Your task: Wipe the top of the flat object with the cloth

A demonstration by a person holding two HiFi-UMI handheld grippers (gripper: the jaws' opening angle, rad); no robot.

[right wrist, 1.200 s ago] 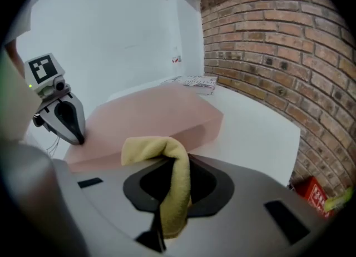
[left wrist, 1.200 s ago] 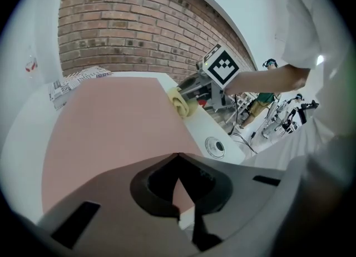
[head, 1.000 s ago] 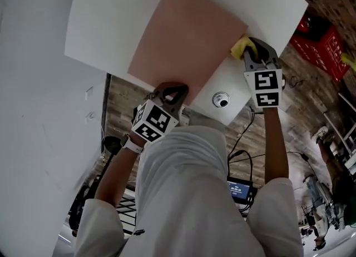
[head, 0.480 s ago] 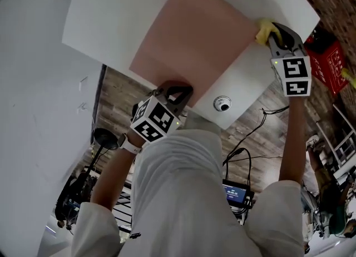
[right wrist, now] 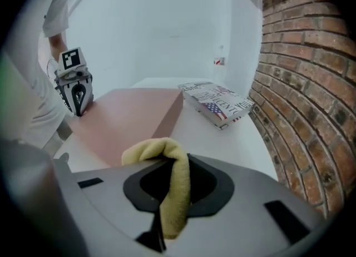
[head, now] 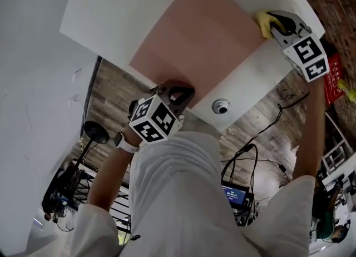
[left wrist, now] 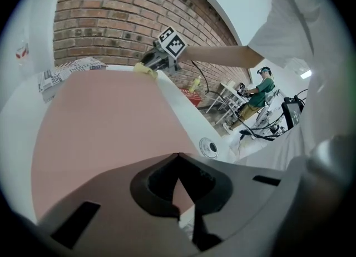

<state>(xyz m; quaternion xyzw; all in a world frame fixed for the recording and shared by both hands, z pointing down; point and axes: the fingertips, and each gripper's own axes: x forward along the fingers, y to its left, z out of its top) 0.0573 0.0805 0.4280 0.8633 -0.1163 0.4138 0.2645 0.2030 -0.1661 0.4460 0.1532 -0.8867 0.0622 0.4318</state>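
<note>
A flat pink board (head: pixel 194 33) lies on the white table (head: pixel 111 11). My left gripper (head: pixel 175 95) sits at the board's near edge, with its jaws shut on that edge (left wrist: pixel 178 158). My right gripper (head: pixel 273 25) is at the board's far right corner, shut on a yellow cloth (head: pixel 265 21). The cloth (right wrist: pixel 172 183) is folded over between the jaws and hangs just off the board's corner (right wrist: pixel 128 117). The left gripper view shows the cloth (left wrist: pixel 146 69) touching the board's far edge (left wrist: pixel 105 122).
A printed book (right wrist: pixel 218 103) lies on the table beyond the board, near the brick wall (right wrist: pixel 311 111). A round cable grommet (head: pixel 221 105) is set in the table's near edge. A red crate (head: pixel 334 67) stands on the floor at right. A person in green (left wrist: pixel 261 86) is in the background.
My right gripper has carried the yellow cloth away from me along the board's right edge to its far corner. My left gripper has stayed on the near edge.
</note>
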